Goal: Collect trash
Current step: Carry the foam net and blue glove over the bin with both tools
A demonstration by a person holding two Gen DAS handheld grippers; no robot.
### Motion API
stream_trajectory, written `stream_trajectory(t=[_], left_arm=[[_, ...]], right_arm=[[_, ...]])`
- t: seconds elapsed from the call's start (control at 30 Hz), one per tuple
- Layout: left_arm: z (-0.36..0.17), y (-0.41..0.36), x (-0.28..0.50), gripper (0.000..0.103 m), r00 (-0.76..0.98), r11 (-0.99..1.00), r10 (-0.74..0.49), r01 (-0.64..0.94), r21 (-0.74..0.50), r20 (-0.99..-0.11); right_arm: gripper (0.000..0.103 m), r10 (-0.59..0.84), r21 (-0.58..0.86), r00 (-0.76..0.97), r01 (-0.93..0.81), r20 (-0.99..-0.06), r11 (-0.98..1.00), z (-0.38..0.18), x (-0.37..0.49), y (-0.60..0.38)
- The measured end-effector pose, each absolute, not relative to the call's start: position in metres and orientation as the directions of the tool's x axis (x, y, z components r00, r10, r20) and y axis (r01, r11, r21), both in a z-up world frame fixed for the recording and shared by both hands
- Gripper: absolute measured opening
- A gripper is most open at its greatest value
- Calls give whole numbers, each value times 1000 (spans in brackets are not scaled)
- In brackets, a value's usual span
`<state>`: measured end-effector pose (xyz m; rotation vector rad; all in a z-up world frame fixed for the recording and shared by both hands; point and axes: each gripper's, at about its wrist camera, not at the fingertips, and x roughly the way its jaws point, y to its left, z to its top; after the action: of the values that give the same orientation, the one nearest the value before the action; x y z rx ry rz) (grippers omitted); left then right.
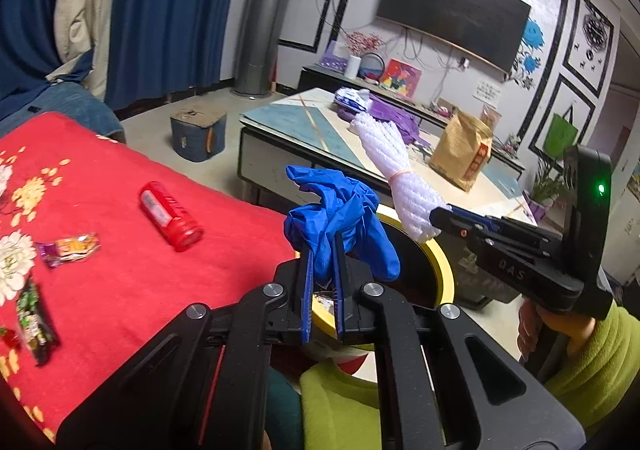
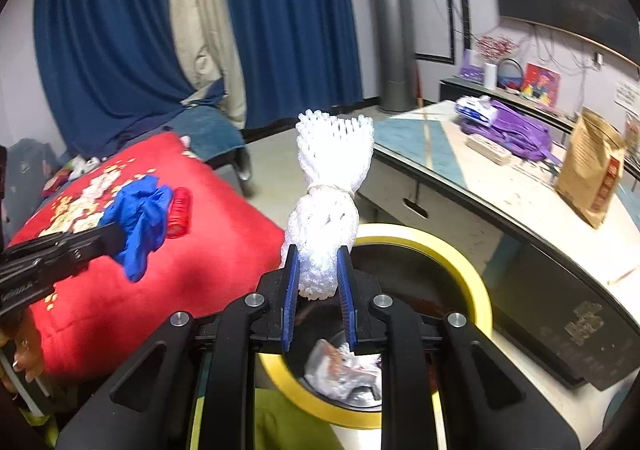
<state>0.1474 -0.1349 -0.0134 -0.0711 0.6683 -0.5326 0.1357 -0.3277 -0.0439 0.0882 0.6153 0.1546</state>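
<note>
My left gripper is shut on a crumpled blue glove, which hangs over the near rim of a yellow-rimmed black bin. The right gripper is shut on a white foam net bundle tied with a rubber band, held above the same bin. Crumpled wrappers lie inside it. In the left wrist view the right gripper comes in from the right with the net. On the red flowered cloth lie a red bottle, an orange snack wrapper and a dark wrapper.
A low table stands right of the bin with a brown paper bag and purple cloth. Blue curtains and a grey column are behind. A small stool sits on the floor. Green sleeves show low in the frame.
</note>
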Motion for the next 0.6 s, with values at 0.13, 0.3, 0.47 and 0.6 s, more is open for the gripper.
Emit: stream_trajectory(t=[0.13, 0.3, 0.47, 0.6], left_arm=[[-23, -157, 150, 4, 633, 853, -500, 478, -209, -591], [-35, -179, 157, 4, 601, 840, -505, 508, -191, -619], [-46, -198, 161, 4, 578, 830, -501, 531, -170, -644], [-54, -210, 165, 4, 563, 826, -498, 540, -162, -660]], right_arm=[[18, 141, 139, 801, -73, -581, 988, -55, 138, -345], [18, 115, 155, 794, -27, -598, 988, -68, 141, -366], [18, 103, 173, 783, 7, -614, 985, -79, 147, -380], [18, 97, 181, 776, 23, -623, 983, -86, 150, -389]])
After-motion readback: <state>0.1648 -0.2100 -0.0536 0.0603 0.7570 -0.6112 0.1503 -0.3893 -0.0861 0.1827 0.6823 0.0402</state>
